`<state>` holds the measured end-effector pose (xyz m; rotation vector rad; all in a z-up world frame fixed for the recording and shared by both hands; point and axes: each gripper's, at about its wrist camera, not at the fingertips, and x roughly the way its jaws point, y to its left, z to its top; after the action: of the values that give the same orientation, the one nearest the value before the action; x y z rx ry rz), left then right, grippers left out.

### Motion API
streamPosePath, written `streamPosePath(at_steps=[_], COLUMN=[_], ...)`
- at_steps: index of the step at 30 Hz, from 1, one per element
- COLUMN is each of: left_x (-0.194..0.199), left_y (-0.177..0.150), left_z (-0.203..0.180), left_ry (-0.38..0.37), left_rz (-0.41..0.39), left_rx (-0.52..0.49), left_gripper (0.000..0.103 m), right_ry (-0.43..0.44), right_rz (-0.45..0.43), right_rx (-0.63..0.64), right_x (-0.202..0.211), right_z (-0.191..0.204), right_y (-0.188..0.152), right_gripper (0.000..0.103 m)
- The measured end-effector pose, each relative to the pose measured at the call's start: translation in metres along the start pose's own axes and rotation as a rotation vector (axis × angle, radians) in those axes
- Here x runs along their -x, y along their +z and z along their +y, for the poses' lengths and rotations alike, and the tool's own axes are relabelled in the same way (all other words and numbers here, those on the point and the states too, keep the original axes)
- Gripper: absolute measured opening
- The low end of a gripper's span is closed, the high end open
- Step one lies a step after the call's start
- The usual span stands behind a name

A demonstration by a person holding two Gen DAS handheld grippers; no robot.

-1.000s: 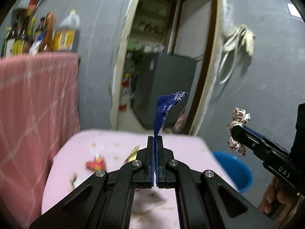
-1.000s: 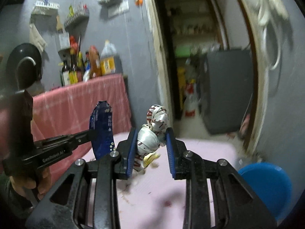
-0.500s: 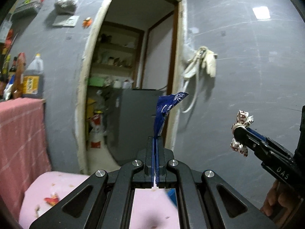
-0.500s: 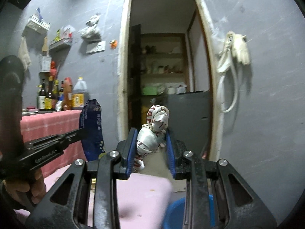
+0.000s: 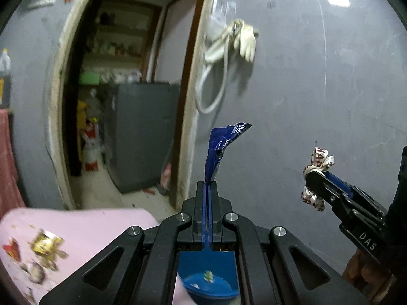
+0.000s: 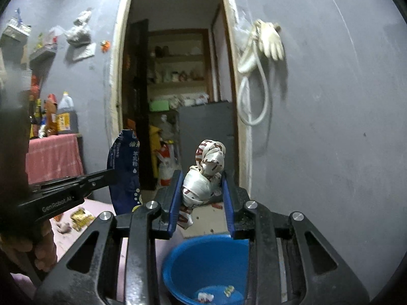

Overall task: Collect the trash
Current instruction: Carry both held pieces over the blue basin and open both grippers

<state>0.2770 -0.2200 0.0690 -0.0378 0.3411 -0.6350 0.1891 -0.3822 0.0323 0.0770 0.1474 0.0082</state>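
Observation:
My left gripper (image 5: 208, 185) is shut on a flat blue wrapper (image 5: 223, 145) that sticks up from its tips; it also shows in the right wrist view (image 6: 126, 170). My right gripper (image 6: 202, 178) is shut on a crumpled white wrapper with red print (image 6: 204, 175); it shows at the right of the left wrist view (image 5: 316, 175). A blue basin (image 6: 203, 267) with a few scraps inside sits on the floor below both grippers, seen under the left fingers too (image 5: 207, 277).
A pink table (image 5: 76, 228) at lower left holds several scraps, among them a gold wrapper (image 5: 47, 241). A grey wall stands ahead with gloves and a hose (image 5: 229, 50) hung on it. An open doorway shows a grey cabinet (image 5: 142, 132).
Both grippers have swung right, away from the pink table, with their wrappers still held. The blue basin has come into view below them.

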Motion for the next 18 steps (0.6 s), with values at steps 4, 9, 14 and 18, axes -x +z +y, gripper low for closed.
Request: streamPosePath(at_steps=[4, 9, 14, 18], left_x=[-0.034, -0.066, -0.095, -0.11], left_y=[-0.014, -0.036, -0.059, -0.076], left_z=[-0.007, -0.007, -0.003, 0.0], left_ry=[-0.007, -0.004, -0.003, 0.001], left_rz=[0.113, 0.215, 0.328, 0.385], left_rx=[0.013, 0.033, 0.061, 0.082], left_gripper=[0.0, 0.0, 0.0, 0.0], right_ry=[-0.017, -0.023, -0.018, -0.014], right_rz=[0.065, 0.145, 0.229, 0.291], right_rx=[-0.035, -0.075, -0.113, -0.139], right_x=[-0.014, -0.033, -0.052, -0.065], right_z=[-0.018, -0.03, -0.039, -0.044], right_y=[-0.019, -0.043, -0.067, -0.084], right_gripper=[0.03, 0.03, 0.03, 0.03])
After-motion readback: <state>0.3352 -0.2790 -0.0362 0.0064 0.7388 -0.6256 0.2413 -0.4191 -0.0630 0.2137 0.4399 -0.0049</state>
